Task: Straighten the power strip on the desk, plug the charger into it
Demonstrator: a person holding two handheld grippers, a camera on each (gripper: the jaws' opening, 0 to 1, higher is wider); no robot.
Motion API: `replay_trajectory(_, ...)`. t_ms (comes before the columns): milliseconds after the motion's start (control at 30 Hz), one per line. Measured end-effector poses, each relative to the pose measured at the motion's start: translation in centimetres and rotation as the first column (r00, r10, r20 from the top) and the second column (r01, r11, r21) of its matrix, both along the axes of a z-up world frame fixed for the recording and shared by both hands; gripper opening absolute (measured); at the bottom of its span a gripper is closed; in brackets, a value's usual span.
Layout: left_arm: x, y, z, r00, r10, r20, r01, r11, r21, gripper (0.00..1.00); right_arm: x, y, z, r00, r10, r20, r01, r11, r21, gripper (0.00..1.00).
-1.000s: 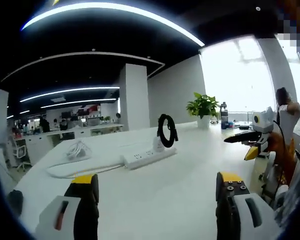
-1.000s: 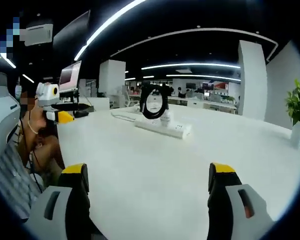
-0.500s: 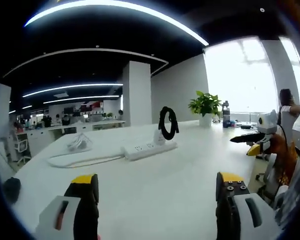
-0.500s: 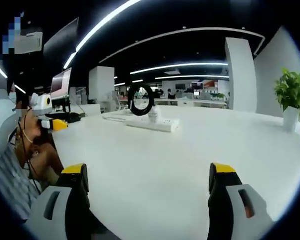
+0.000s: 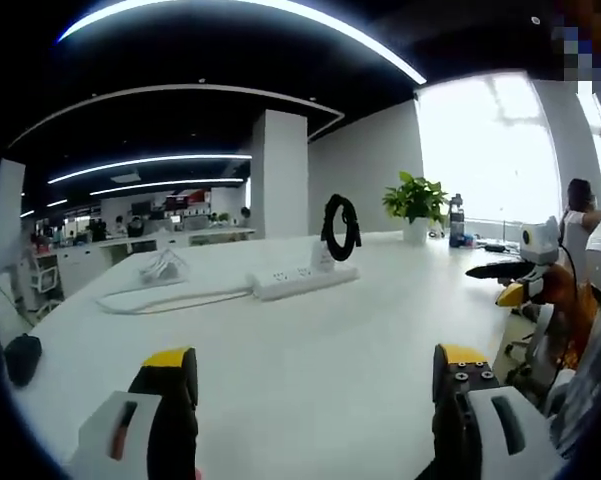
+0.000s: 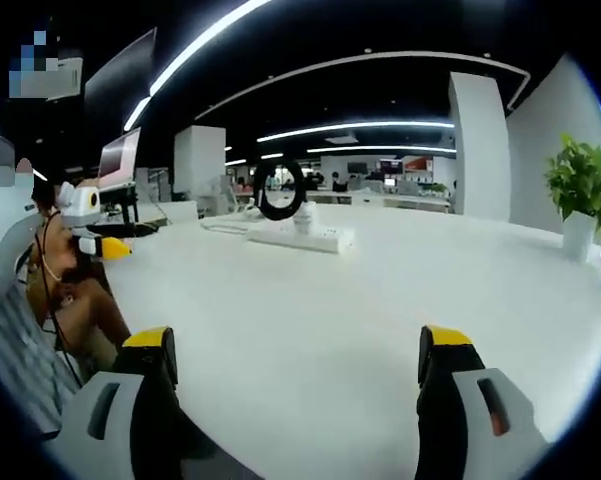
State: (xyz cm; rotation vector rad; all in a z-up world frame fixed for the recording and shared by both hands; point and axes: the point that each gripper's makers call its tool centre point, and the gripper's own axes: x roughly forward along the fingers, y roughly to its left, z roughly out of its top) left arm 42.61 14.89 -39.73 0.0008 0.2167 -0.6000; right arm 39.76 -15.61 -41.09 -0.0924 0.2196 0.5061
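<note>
Compared with a second ago, both views sit lower over the desk (image 5: 310, 370) and the power strip (image 5: 298, 279) appears a little higher and farther off; it has not itself moved on the white surface.

From the left gripper (image 5: 315, 400), the power strip lies well ahead across bare desktop, slightly left of the midline between the yellow-tipped jaws, which stand wide apart with nothing between them. From the right gripper (image 6: 298, 395), whose jaws are likewise spread wide and hold nothing, the strip (image 6: 300, 236) lies far ahead and a little left of centre.

It is a long white bar lying flat, set at a slant across the desk in both views, with a row of sockets along its top face. At its right end in the left gripper view stands the charger (image 5: 324, 258), a small white block seated upright on the strip, with its black cable (image 5: 340, 226) wound into a loop that rises above it. In the right gripper view the same black loop (image 6: 280, 190) stands over the strip's left part.

A white cord (image 5: 170, 297) trails from the strip's other end, curving over the desk toward a loose white bundle of cable (image 5: 161, 265). A dark computer mouse (image 5: 23, 358) rests near the desk's left edge, and a potted plant (image 5: 416, 204) stands at the far side.
</note>
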Motion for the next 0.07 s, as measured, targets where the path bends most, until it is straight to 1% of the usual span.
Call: replay_trajectory(67, -0.04, 0.16, -0.1, 1.0, 0.005, -0.003, -0.005, 1.0, -0.001, 0.99, -0.05, 0.01, -0.1, 1.0, 0.002, -0.005, -0.002, 1.0, -0.008, 1.0)
